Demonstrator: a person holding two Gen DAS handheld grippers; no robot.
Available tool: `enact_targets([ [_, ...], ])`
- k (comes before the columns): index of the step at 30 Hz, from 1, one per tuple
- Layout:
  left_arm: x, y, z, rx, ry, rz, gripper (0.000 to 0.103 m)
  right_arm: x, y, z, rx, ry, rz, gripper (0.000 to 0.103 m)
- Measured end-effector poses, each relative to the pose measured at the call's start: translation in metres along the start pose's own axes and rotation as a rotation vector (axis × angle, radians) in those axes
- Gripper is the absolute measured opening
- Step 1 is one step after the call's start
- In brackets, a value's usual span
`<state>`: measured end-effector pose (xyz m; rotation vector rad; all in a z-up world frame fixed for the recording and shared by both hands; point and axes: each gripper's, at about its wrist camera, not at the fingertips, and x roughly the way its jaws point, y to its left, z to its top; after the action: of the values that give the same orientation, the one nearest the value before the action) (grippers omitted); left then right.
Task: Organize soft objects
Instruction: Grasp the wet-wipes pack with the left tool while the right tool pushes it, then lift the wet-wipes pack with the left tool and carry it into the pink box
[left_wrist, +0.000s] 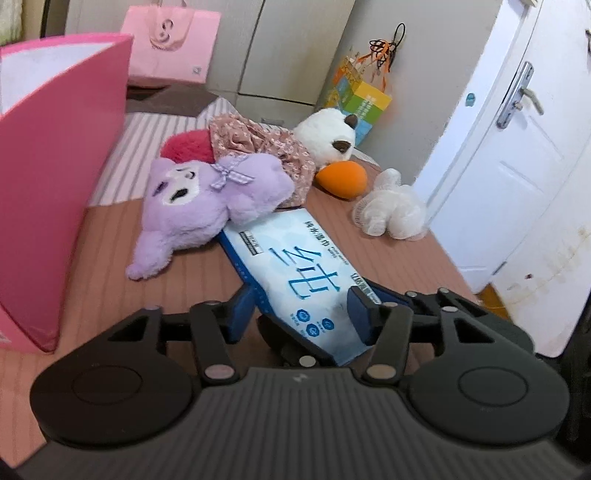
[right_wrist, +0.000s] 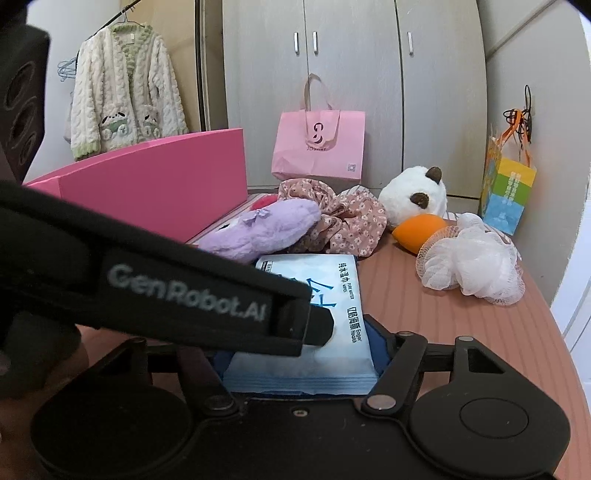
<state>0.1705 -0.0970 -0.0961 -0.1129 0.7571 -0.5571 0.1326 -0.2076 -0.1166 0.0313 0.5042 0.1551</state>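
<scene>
A flat, pale-blue soft pack of wet wipes (left_wrist: 295, 273) with dark blue printed characters lies on the ribbed brown tabletop (left_wrist: 110, 266), touching a lilac plush toy (left_wrist: 207, 203). Both the left gripper (left_wrist: 299, 314) and right gripper (right_wrist: 299, 354) clamp its near end.

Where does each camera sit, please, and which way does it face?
Left wrist: on the left gripper, looking along the brown table toward the white door; own blue pads clamp the pale blue wet-wipes pack.
Right wrist: on the right gripper, facing the grey wardrobe; the left gripper crosses its view.
Shared: pack, purple plush toy, pink box.
</scene>
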Motion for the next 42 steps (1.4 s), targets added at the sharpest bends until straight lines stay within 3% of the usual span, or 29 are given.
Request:
enact_targets([
  [5,-0.002,-0.012,-0.008,0.058,-0.021,0.054,0.047,-0.001,0.008,0.002,0.010,0.003,-0.029,0.068],
  [24,-0.051,-0.022,-0.022,0.038,0.088,-0.008,0.047,-0.048,0.017,0.000,0.036,0.099,0.026,0.066],
  [36,-0.108,-0.008,-0.013,0.014,0.073,0.004,0.048,-0.077,0.063,0.025,-0.168,0.080,0.074,0.065],
  [42,-0.154,0.008,-0.010,0.001,0.040,-0.026,0.048,-0.101,0.091,0.045,-0.236,0.072,0.124,0.065],
])
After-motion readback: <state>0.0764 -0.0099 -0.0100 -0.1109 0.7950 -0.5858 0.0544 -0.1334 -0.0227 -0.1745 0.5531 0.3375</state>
